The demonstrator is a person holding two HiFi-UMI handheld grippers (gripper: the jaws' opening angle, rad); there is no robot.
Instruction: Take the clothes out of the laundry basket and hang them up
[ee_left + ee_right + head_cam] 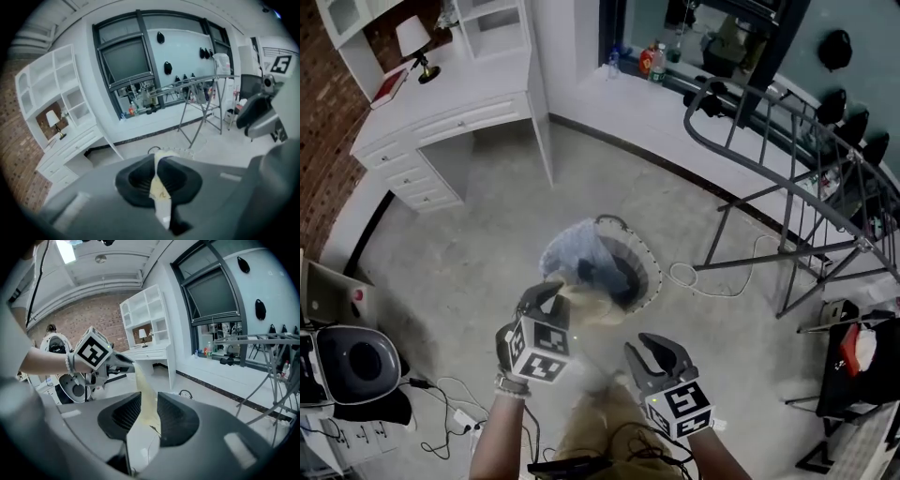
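Cream garment [592, 306] pinched by left tool [546, 298] and right tool [661, 354], laundry basket [652, 272] just below, drying rack [825, 216] nearby

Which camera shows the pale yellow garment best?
The right gripper view: the garment runs from the left gripper down between the jaws of the right gripper. The left gripper view shows only a strip pinched in its jaws; the head view shows it blurred, near the laundry basket.

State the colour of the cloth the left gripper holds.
Pale cream-yellow cloth, clearest in the right gripper view.
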